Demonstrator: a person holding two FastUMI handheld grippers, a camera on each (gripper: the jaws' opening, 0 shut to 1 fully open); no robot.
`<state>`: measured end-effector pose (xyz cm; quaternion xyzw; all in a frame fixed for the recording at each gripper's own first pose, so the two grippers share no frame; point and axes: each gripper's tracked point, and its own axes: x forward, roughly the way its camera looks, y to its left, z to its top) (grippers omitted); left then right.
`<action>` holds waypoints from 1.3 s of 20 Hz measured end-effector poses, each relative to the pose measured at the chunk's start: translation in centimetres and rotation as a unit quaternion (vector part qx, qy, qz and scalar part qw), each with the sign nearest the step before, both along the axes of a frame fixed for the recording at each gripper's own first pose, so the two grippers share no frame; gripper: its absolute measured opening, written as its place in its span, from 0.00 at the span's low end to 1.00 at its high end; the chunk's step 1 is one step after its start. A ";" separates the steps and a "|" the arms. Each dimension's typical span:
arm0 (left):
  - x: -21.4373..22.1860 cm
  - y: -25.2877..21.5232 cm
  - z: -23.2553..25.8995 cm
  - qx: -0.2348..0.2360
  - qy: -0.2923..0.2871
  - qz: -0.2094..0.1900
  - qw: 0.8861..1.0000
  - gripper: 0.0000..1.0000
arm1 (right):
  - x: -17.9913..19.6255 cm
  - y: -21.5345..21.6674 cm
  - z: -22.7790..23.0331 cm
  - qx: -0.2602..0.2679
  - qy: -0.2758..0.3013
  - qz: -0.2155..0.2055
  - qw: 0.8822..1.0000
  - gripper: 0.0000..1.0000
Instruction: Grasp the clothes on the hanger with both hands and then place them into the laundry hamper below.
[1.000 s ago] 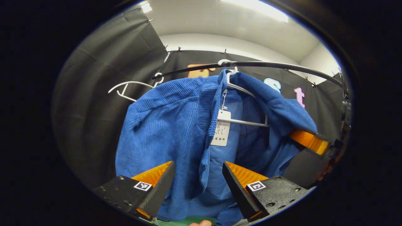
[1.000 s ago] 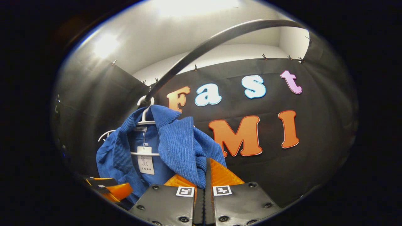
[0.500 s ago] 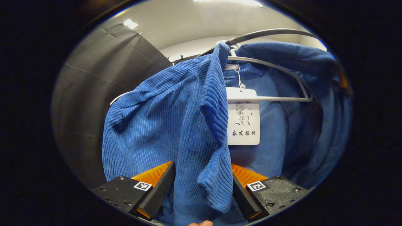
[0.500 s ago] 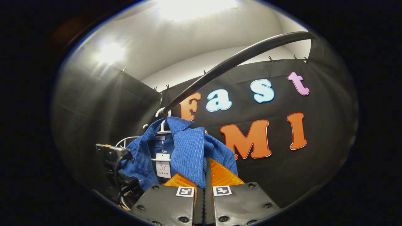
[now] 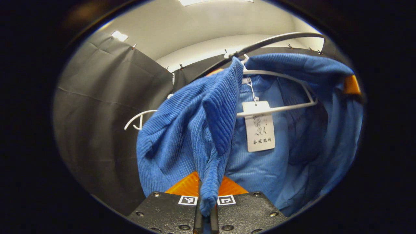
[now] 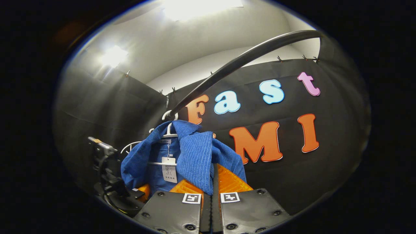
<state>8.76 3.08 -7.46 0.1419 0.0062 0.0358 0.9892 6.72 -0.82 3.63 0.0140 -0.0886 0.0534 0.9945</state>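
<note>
left claw (image 5: 205,208) and right claw (image 6: 211,191) both clamped on blue corduroy jacket (image 5: 191,130), black rail (image 6: 240,60), black cloth wall (image 5: 107,107)

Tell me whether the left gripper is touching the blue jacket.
Touching. In the left gripper view, the left gripper is shut on the blue jacket, its front edge pinched between both fingers.

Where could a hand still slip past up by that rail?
Open room lies along the rail to the right of the hanger, before the cloth wall. Another gap sits left of the jacket, around the spare hanger. The middle is crowded: both grippers pinch the jacket's front edges, and a tag dangles between.
</note>
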 end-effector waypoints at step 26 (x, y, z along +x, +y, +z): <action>7.4 9.7 21.8 0.049 -0.090 -0.057 0.993 0.10 | 1.3 -0.5 2.2 0.010 -0.028 0.000 1.000 0.08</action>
